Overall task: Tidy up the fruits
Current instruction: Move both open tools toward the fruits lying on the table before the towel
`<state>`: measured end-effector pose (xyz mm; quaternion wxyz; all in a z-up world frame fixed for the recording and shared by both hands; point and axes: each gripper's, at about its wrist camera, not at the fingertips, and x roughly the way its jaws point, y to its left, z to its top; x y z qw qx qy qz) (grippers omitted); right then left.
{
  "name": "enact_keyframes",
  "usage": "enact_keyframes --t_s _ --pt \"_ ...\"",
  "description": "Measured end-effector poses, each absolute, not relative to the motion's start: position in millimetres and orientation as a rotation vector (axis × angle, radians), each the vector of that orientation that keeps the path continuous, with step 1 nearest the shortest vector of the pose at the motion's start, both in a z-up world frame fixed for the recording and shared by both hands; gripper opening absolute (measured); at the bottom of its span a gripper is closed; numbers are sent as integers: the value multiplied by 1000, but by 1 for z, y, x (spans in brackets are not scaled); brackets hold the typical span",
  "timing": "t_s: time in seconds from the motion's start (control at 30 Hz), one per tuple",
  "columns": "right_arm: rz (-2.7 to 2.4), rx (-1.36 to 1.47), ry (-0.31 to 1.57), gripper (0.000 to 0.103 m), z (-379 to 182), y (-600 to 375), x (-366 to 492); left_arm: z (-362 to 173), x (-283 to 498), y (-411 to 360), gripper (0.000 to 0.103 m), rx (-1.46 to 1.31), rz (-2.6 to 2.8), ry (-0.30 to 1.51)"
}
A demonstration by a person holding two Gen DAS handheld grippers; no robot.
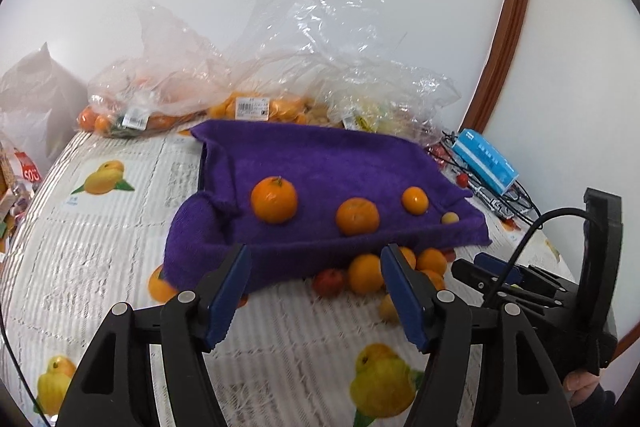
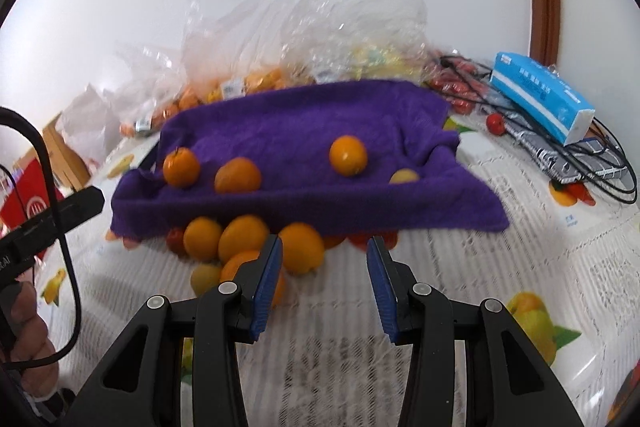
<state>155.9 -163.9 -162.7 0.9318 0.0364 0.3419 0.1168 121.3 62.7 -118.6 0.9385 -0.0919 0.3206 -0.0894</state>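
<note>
A purple towel [image 1: 320,163] [image 2: 304,131] lies on the fruit-print tablecloth with three oranges [image 1: 274,199] [image 2: 348,155] and a small yellow fruit [image 1: 449,217] on it. A heap of loose oranges [image 1: 365,273] [image 2: 301,247] with a small red fruit [image 1: 329,281] sits at the towel's near edge. My left gripper [image 1: 316,259] is open and holds nothing, hovering just before the towel's edge. In front of the heap my right gripper [image 2: 325,251] is open with nothing between its blue pads [image 2: 267,287]. It also shows at the right of the left wrist view [image 1: 516,279].
Clear plastic bags of fruit [image 1: 256,107] [image 2: 248,83] line the wall behind the towel. A blue tissue pack [image 1: 486,163] [image 2: 540,99] lies on black cables and small red fruits [image 2: 496,123] at the right. A red box [image 2: 36,203] stands at the left. A hand [image 2: 28,331] holds the left gripper's handle.
</note>
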Motion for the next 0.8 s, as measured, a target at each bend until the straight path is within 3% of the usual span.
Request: enact_keyframes --t_s 0.8 --pt "182 123 742 49 -171 -153 161 -119 115 101 65 -280 -154 682"
